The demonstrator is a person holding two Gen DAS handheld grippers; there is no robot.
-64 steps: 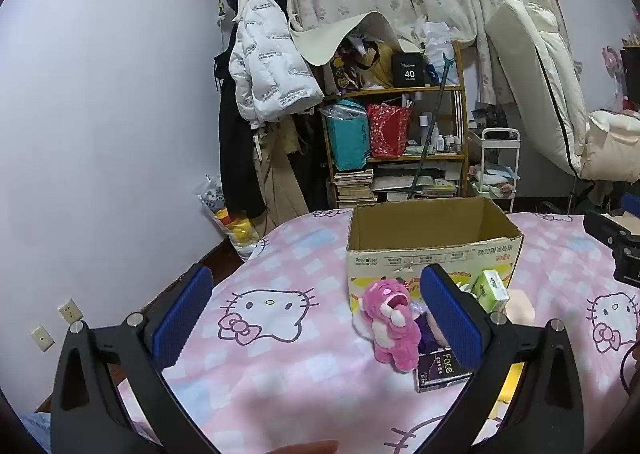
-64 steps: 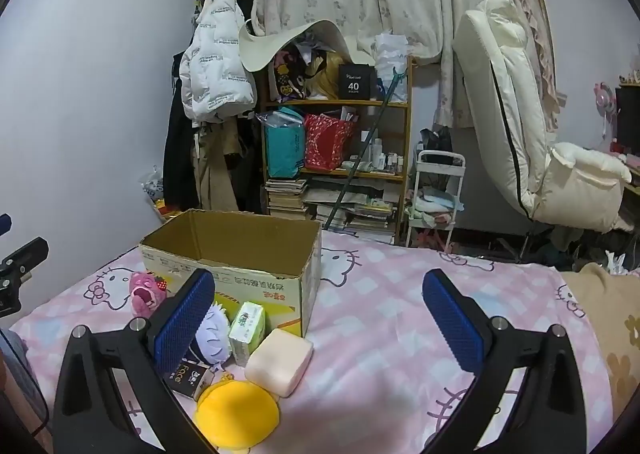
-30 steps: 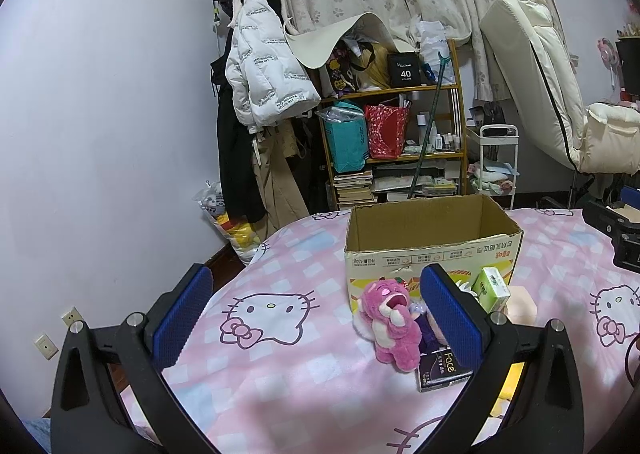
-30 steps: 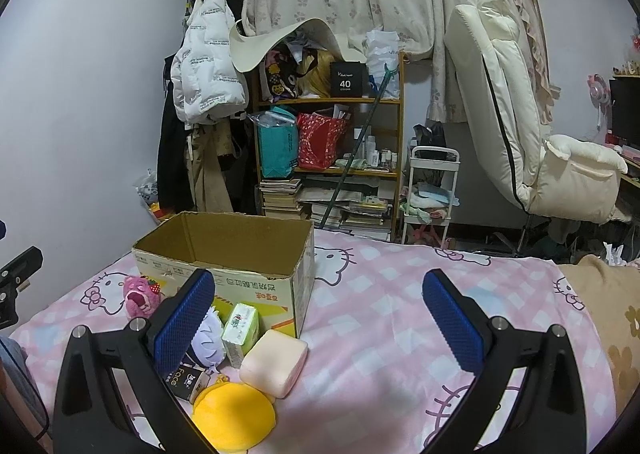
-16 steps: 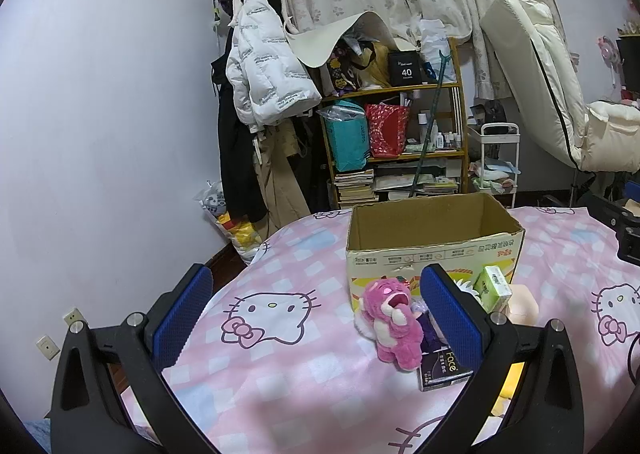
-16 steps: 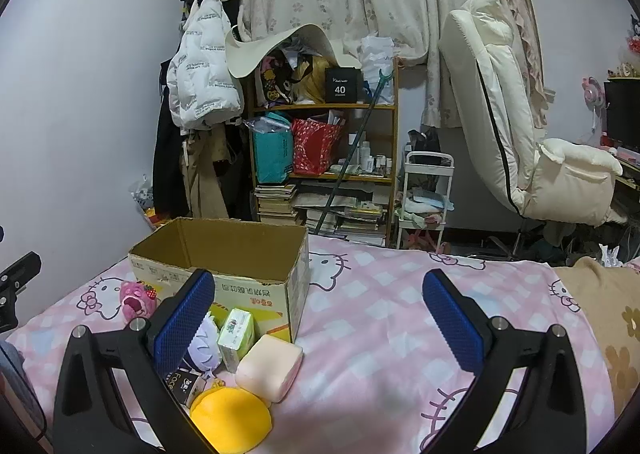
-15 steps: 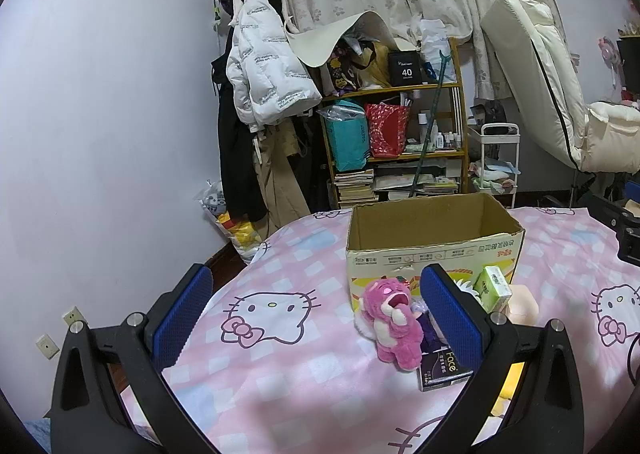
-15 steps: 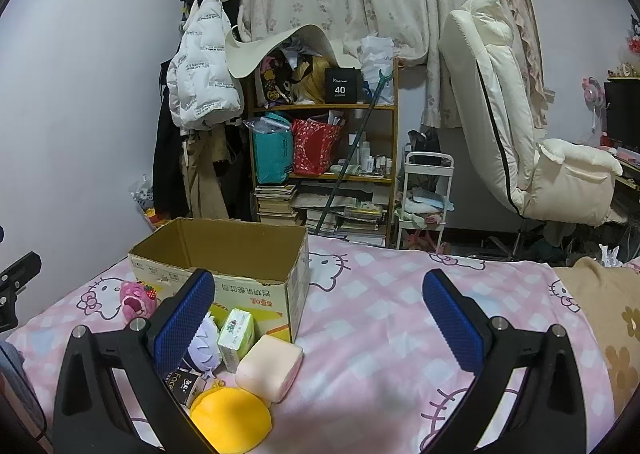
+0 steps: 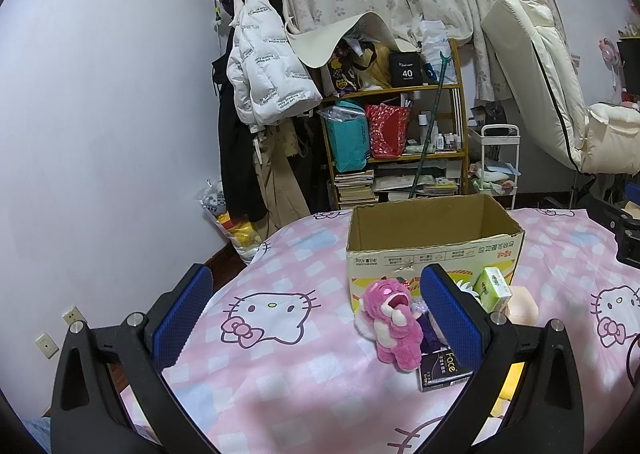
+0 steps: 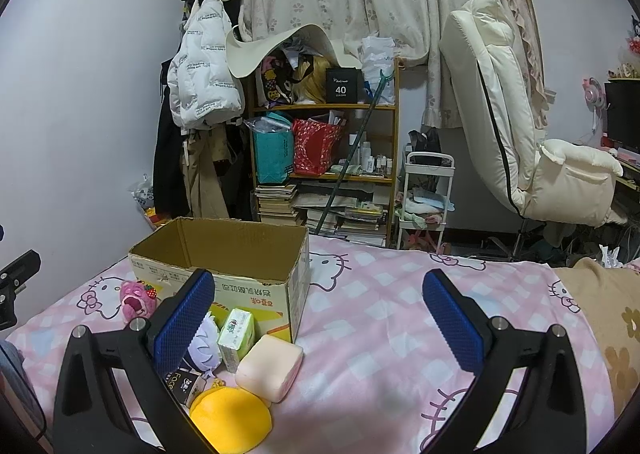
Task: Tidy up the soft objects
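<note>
- My left gripper [image 9: 316, 308] and right gripper [image 10: 316, 308] both gape wide, holding nothing.
- The pink plush bear [image 9: 391, 324] lies just near of the cardboard box [image 9: 432, 250]: probably light and squashy, so I'd pinch its body.
- The peach sponge block [image 10: 269, 368] and yellow cushion [image 10: 231, 416] look compressible too.

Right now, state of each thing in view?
left tongs: open, empty
right tongs: open, empty
cardboard box: top open, upright, looks empty
pink plush: on bed beside box
green tissue pack: leaning against box
peach sponge: on bed
yellow round cushion: on bed
</note>
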